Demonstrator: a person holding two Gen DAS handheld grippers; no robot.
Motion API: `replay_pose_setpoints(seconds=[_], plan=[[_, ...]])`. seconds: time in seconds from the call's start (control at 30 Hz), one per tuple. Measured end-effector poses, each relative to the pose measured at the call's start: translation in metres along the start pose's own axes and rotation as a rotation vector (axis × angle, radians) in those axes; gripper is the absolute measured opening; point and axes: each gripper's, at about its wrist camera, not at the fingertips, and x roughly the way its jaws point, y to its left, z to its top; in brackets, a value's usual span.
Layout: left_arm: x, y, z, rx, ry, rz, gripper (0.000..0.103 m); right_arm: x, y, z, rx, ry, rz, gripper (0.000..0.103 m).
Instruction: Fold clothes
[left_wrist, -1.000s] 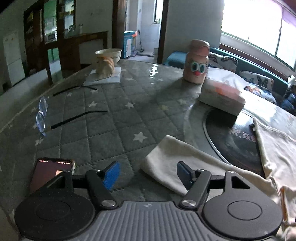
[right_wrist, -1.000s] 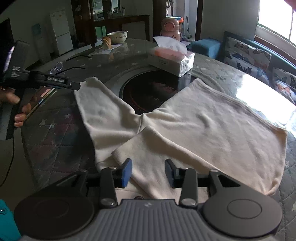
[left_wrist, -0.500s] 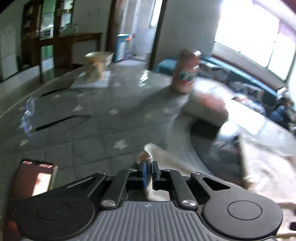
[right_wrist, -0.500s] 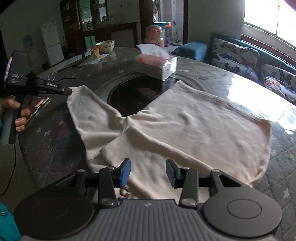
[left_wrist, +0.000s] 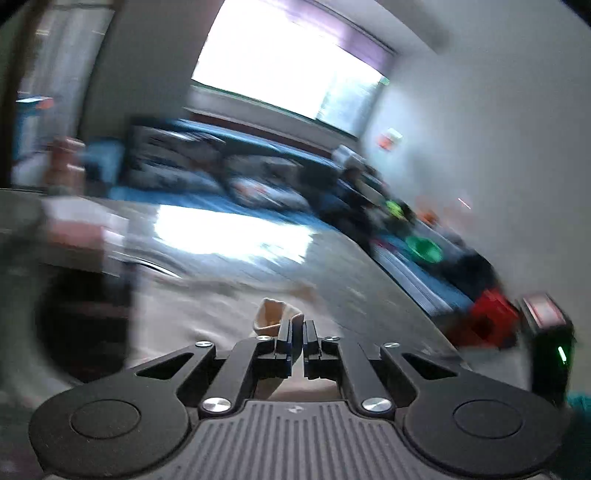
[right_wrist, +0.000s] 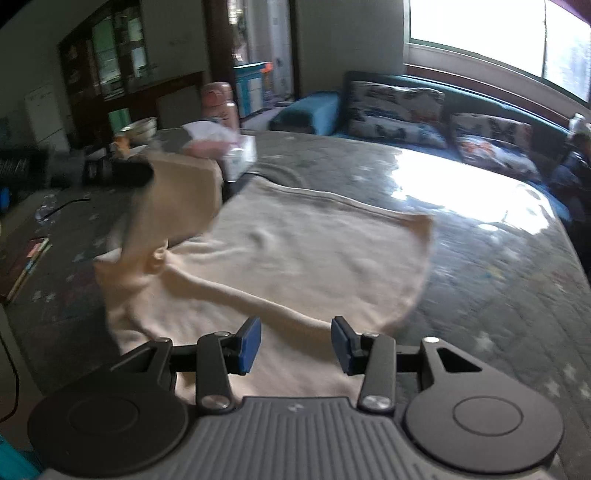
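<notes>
Your left gripper (left_wrist: 294, 332), jaws clamped on the cream garment (right_wrist: 295, 251), lifts its sleeve; your right gripper (right_wrist: 296, 345) hovers with jaws apart.

left view motion-blurred, sofa (left_wrist: 258, 173) smeared

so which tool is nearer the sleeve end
Left. The left tool is shut on the sleeve end, lifting it; the right tool hangs open over the cream garment's near edge.

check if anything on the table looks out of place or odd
Nothing looks spilled or damaged. The one oddity is deliberate: the cream shirt's sleeve hangs lifted above the table, pinched by the left hand-held gripper, mid-fold.
</notes>
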Motion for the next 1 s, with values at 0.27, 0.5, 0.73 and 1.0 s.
replay_pose_setpoints(seconds=[0.27, 0.5, 0.73, 1.0], plan=[[0.034, -0.014, -0.035, 0.047, 0.143, -0.034, 0.025, -0.003, -0.024, -0.015, 0.069, 0.029, -0.049, 0.042], [-0.008, 0.043, -0.046, 0.068, 0.113, 0.152, 0.043, 0.012, -0.008, -0.012, 0.041, 0.05, 0.007, 0.041], [-0.028, 0.093, -0.066, 0.039, 0.166, 0.253, 0.045, 0.032, 0.001, -0.015, 0.04, 0.093, 0.026, 0.035], [-0.024, 0.083, -0.086, 0.146, 0.185, 0.27, 0.043, 0.036, 0.008, -0.011, 0.004, 0.097, -0.003, 0.007]])
